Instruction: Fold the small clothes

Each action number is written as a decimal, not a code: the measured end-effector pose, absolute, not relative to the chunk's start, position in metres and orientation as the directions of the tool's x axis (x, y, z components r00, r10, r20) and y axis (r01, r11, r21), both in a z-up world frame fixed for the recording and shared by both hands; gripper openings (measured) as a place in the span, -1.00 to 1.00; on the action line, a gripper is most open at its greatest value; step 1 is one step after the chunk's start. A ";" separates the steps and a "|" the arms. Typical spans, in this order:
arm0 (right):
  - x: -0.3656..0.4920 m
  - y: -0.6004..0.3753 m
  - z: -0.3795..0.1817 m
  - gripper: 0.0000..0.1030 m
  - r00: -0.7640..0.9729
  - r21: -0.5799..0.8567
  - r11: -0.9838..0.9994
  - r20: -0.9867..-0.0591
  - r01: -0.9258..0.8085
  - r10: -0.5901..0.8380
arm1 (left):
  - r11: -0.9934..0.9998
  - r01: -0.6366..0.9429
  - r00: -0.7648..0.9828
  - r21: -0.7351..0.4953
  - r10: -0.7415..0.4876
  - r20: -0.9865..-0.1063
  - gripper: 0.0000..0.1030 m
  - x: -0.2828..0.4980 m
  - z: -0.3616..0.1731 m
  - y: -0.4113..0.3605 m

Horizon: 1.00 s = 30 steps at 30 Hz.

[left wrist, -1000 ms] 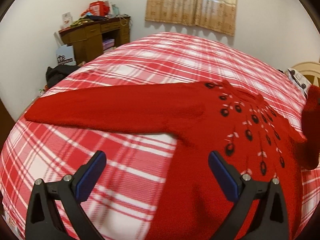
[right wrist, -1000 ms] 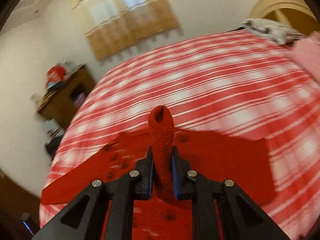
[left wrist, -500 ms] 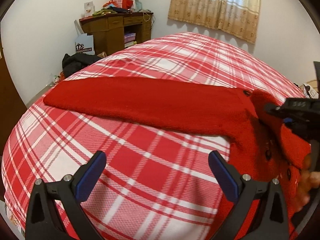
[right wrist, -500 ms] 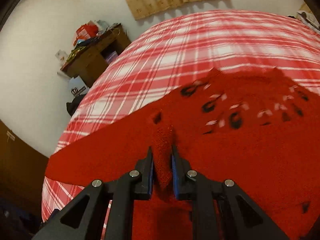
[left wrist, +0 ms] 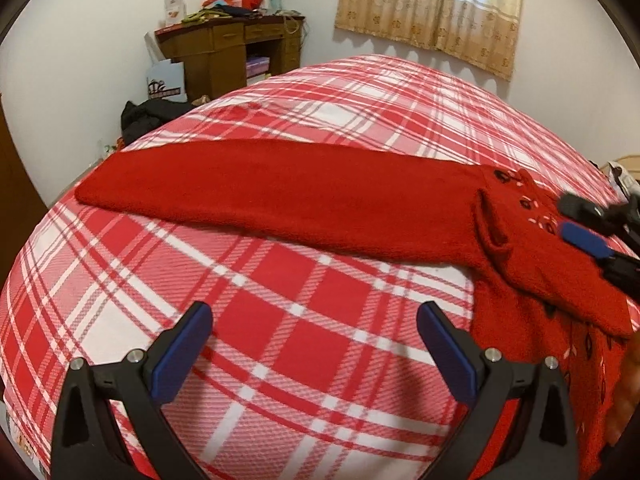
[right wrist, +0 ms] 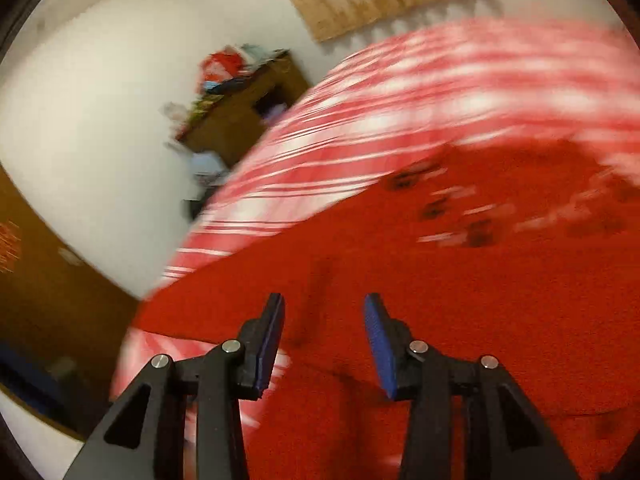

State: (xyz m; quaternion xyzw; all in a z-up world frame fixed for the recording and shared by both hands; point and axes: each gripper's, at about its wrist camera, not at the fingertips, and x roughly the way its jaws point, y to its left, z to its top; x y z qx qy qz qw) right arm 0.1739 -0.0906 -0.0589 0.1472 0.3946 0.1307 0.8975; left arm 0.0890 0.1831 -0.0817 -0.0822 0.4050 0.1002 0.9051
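Observation:
A red knit sweater (left wrist: 280,196) with dark and white motifs lies on the plaid bed. Its left sleeve stretches flat to the left; its right sleeve (left wrist: 560,276) lies folded across the body. My left gripper (left wrist: 314,336) is open and empty above bare bedspread, short of the left sleeve. My right gripper (right wrist: 324,320) is open and empty just above the sweater (right wrist: 460,300); that view is blurred. The right gripper also shows at the right edge of the left wrist view (left wrist: 592,232), beside the folded sleeve.
The red and white plaid bedspread (left wrist: 280,344) covers the whole bed. A cluttered wooden desk (left wrist: 232,52) stands at the far left wall, with a dark bag (left wrist: 148,116) on the floor. A curtained window (left wrist: 432,8) is behind the bed.
My right gripper carried the right sleeve over the sweater's body, then opened and let it go. My left gripper swung left, away from the body, facing the outstretched left sleeve.

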 end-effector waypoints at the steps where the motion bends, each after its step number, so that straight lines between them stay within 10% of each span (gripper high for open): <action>1: 0.166 -0.106 -0.057 -0.17 0.677 0.313 0.946 -0.678 -0.087 0.286 | 0.970 -0.235 0.656 -0.057 0.115 -0.746 1.00 0.090 -0.079 0.178; 12: 0.114 -0.262 -0.087 -0.17 0.648 0.235 0.943 -0.761 0.234 0.028 | 0.994 -0.106 0.695 0.019 0.088 -0.713 1.00 0.132 -0.054 0.106; 30: 0.125 -0.240 -0.076 -0.19 0.686 0.163 0.963 -0.727 0.215 -0.030 | 0.977 -0.159 0.626 0.143 0.211 -0.751 1.00 0.179 -0.093 0.074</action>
